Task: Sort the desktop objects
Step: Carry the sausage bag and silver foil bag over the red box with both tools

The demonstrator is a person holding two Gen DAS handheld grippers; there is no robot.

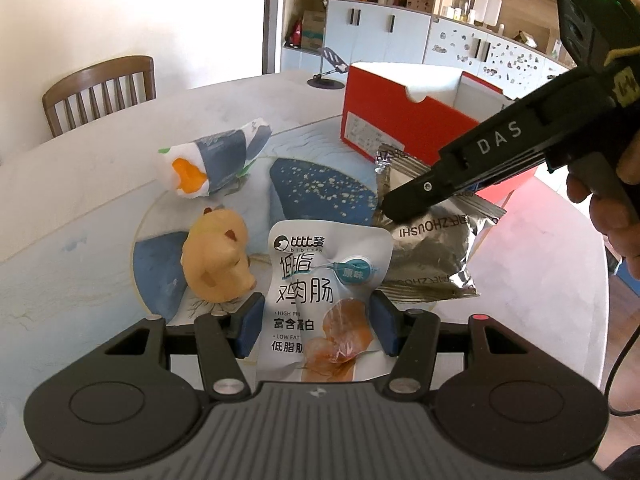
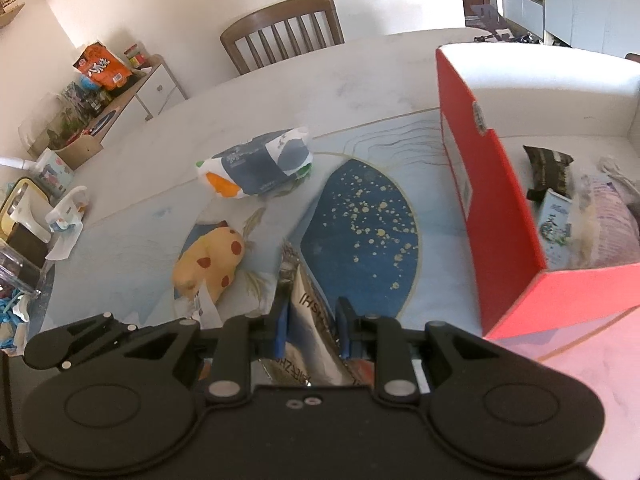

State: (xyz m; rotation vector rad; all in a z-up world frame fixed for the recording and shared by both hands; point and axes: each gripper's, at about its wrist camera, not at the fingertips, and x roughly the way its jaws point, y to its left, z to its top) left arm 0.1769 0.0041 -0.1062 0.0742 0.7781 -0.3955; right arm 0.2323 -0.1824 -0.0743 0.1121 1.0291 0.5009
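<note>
My left gripper (image 1: 316, 326) is shut on a white chicken-sausage snack packet (image 1: 320, 276), its blue pads pinching the creased packet from both sides just above the table. My right gripper (image 2: 312, 328), also in the left wrist view as a black tool (image 1: 390, 210) coming in from the upper right, is shut on a silver foil packet (image 1: 432, 248) (image 2: 310, 320). On the mat lie a tan pig toy (image 1: 218, 264) (image 2: 212, 264) and a blue-and-white tissue pack (image 1: 218, 160) (image 2: 256, 170).
An open red shoebox (image 1: 404, 120) (image 2: 492, 208) stands at the right with several items inside. The patterned mat (image 2: 360, 220) covers the round table. A wooden chair (image 2: 284, 28) stands behind it. A cluttered side cabinet (image 2: 100, 92) is at the left.
</note>
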